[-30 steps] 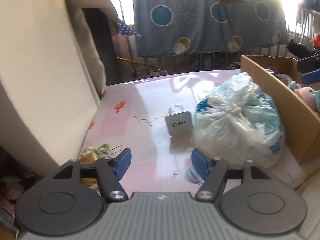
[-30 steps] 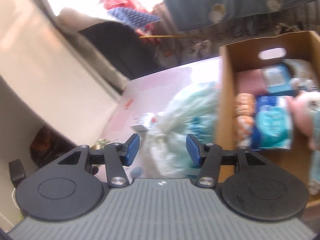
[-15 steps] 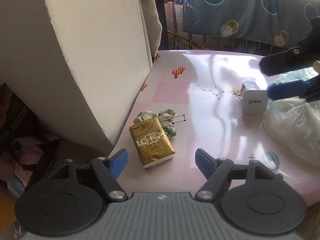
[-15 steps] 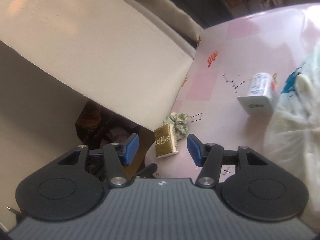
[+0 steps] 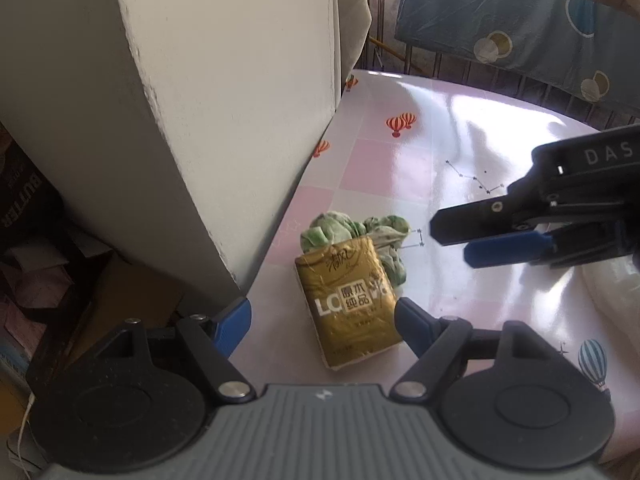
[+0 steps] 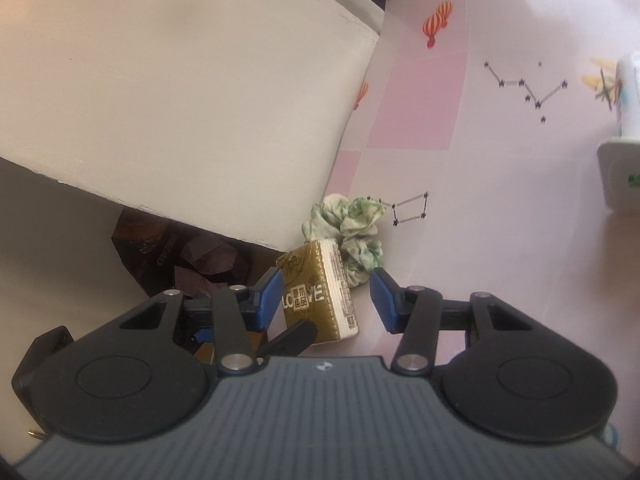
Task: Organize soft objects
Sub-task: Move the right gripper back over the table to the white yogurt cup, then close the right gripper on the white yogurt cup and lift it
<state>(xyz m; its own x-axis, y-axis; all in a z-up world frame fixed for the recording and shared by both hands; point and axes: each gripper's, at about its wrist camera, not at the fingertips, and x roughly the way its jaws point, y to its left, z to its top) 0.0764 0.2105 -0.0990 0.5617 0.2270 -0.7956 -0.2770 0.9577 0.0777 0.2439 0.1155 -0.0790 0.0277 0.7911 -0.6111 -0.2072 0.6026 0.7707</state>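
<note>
A gold tissue pack [image 5: 348,304] [image 6: 316,292] lies near the left edge of the pink table [image 5: 400,168], resting against a crumpled green-and-white cloth [image 5: 356,232] [image 6: 352,236]. My left gripper [image 5: 322,320] hovers just in front of the pack; its jaws are opening, the pack shows between them, and the pads do not press it. My right gripper [image 6: 326,302] [image 5: 452,240] reaches in from the right, tips beside the cloth. Its jaws are closing, with the pack framed between its pads but not gripped.
A big cream foam block [image 5: 200,120] leans over the table's left edge. A white carton [image 6: 620,168] lies to the right, and a white plastic bag [image 5: 616,300] sits at the far right. Dark boxes [image 5: 24,208] lie below the table edge.
Both grippers swung left and sank toward the tissue pack. The right gripper now reaches farther into the left wrist view. The left jaws stand wider; the cardboard box and bag left the right view.
</note>
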